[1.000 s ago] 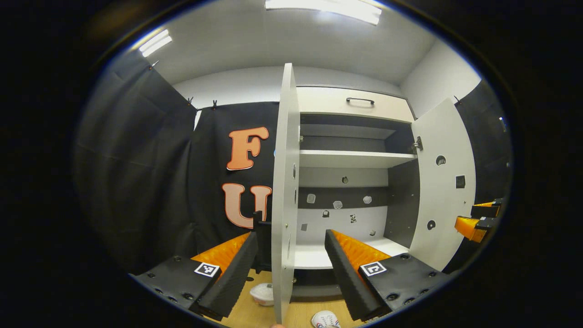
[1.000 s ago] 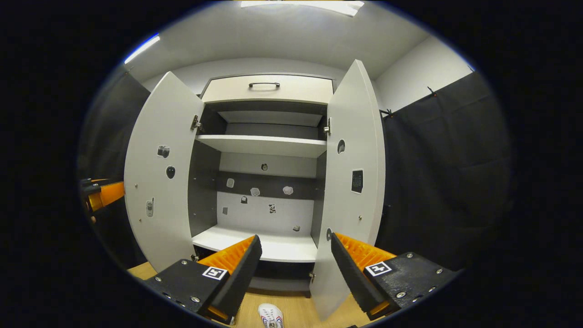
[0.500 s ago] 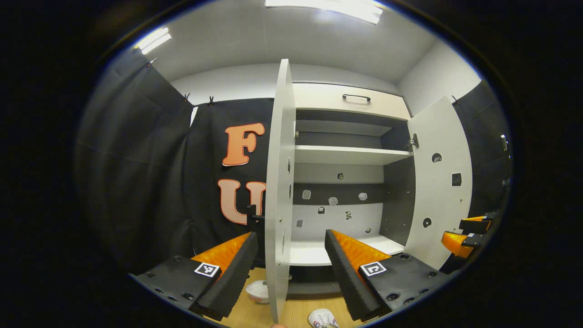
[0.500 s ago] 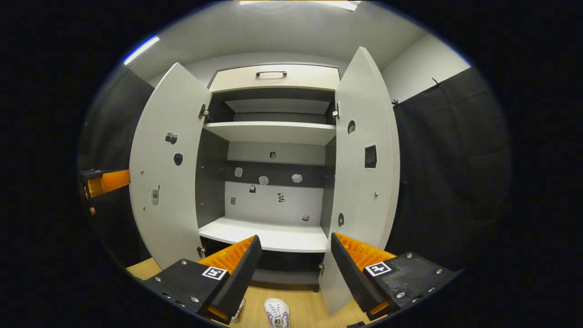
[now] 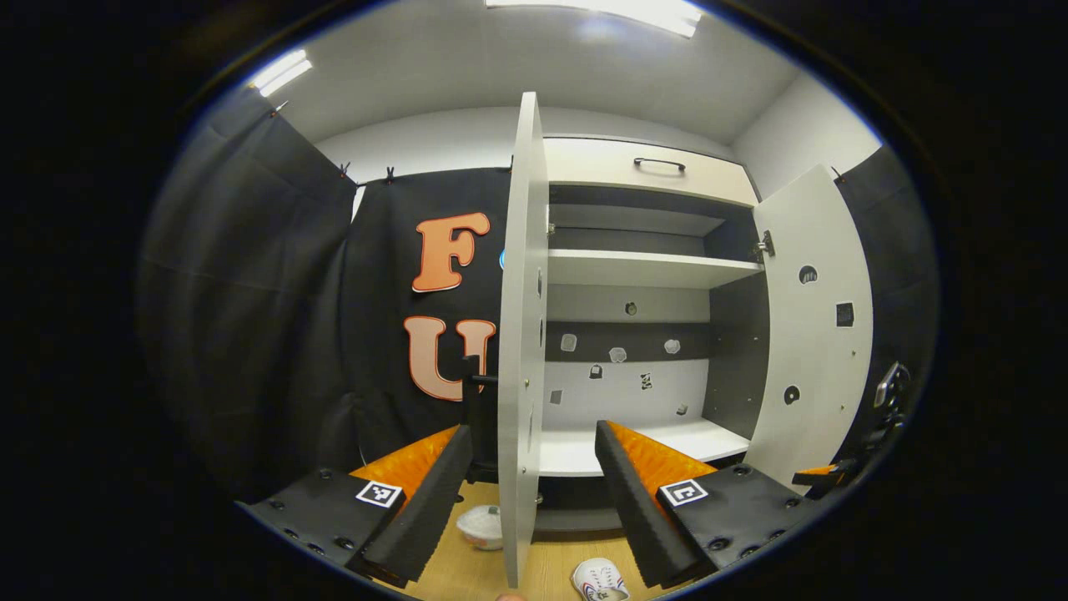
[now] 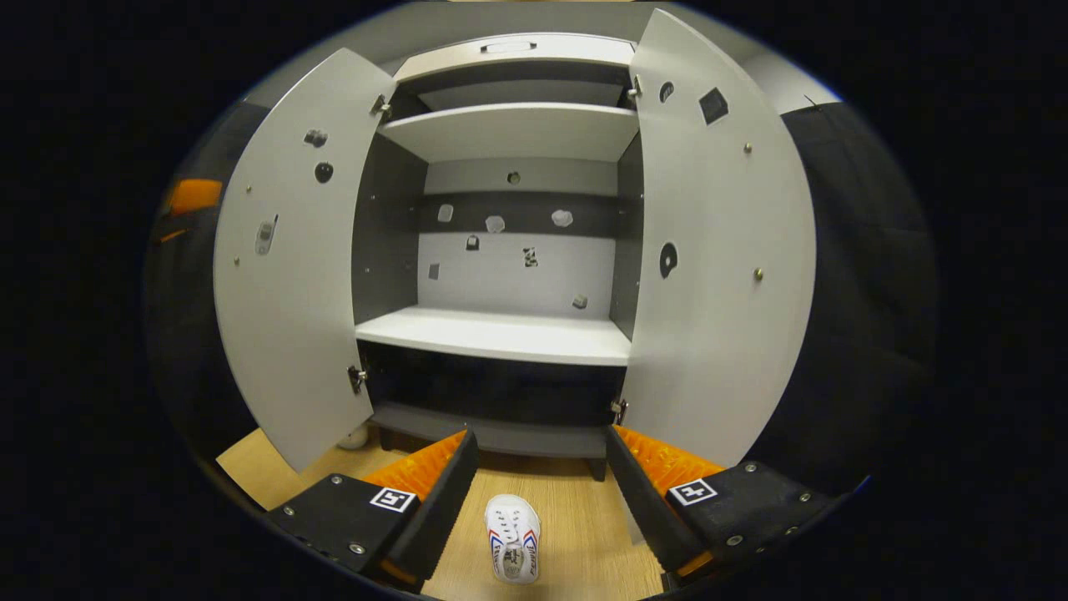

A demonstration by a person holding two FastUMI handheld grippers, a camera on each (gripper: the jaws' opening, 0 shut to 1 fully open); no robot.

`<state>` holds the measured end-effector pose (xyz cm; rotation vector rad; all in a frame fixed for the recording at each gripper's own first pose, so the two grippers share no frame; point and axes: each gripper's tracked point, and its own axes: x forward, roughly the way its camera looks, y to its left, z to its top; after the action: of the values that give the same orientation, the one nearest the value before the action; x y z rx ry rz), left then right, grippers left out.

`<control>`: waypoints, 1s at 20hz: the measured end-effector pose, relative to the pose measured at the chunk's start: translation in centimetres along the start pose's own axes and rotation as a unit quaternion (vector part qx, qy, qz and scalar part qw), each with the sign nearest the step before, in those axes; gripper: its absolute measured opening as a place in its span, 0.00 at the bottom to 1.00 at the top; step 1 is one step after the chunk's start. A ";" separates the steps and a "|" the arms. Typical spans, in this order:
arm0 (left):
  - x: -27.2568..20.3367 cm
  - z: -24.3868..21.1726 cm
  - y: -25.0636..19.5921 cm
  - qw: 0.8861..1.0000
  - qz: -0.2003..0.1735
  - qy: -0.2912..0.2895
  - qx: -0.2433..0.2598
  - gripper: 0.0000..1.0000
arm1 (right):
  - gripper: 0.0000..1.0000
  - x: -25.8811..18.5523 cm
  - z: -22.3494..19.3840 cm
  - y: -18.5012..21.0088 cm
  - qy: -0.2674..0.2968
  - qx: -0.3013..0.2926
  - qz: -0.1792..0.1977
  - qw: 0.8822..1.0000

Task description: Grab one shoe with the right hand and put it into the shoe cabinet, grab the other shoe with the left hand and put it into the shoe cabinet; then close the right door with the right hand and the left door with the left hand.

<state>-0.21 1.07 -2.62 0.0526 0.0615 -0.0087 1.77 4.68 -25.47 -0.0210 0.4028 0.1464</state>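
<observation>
Right gripper [image 6: 538, 467]: pitched downward toward the wooden floor [image 6: 576, 534], fingers spread wide apart, nothing between them. A white shoe [image 6: 512, 538] with coloured side stripes lies on the floor directly ahead and below, centred in the gap between the fingers, not touched by either. Beyond it stands the shoe cabinet [image 6: 501, 334], both doors swung open; the left door [image 6: 288, 259] stands ahead to the left of the tool, the right door [image 6: 722, 267] ahead to the right. The lower shelf [image 6: 496, 334] holds no shoe.

Left gripper [image 5: 534, 476]: held roughly level, facing the cabinet, fingers likewise spread and holding nothing. The left door is seen edge-on, rising straight up through the gap between the fingers (contact with either finger cannot be confirmed). A second shoe [image 5: 482, 526], white, lies on the floor low and just left of that door edge, near the left finger. The striped shoe shows low and just right of the door edge, near the right finger. The right gripper appears far off at the right edge, low, beside the right door.
</observation>
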 end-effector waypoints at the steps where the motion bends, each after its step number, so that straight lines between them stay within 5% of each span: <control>1: 0.0 -0.1 0.2 1.000 0.003 0.002 0.001 0.99 | 0.95 0.8 -1.8 -0.1 0.016 -0.001 -0.003 1.000; 11: -0.4 -1.8 1.9 0.999 0.029 0.023 0.030 0.96 | 0.93 6.0 -18.6 -1.1 0.174 -0.004 -0.005 0.985; 18: -0.5 -3.3 0.8 0.999 0.018 0.036 0.027 0.96 | 0.89 8.2 -24.1 -1.1 0.232 -0.001 0.006 0.973; 20: -0.5 -3.5 0.5 0.999 0.017 0.040 0.032 0.96 | 0.80 8.4 -25.6 -1.1 0.250 -0.003 0.003 0.968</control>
<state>-0.87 1.76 -6.10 0.1179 0.1398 0.0261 -0.39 3.47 -52.36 -0.0639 0.9060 0.1486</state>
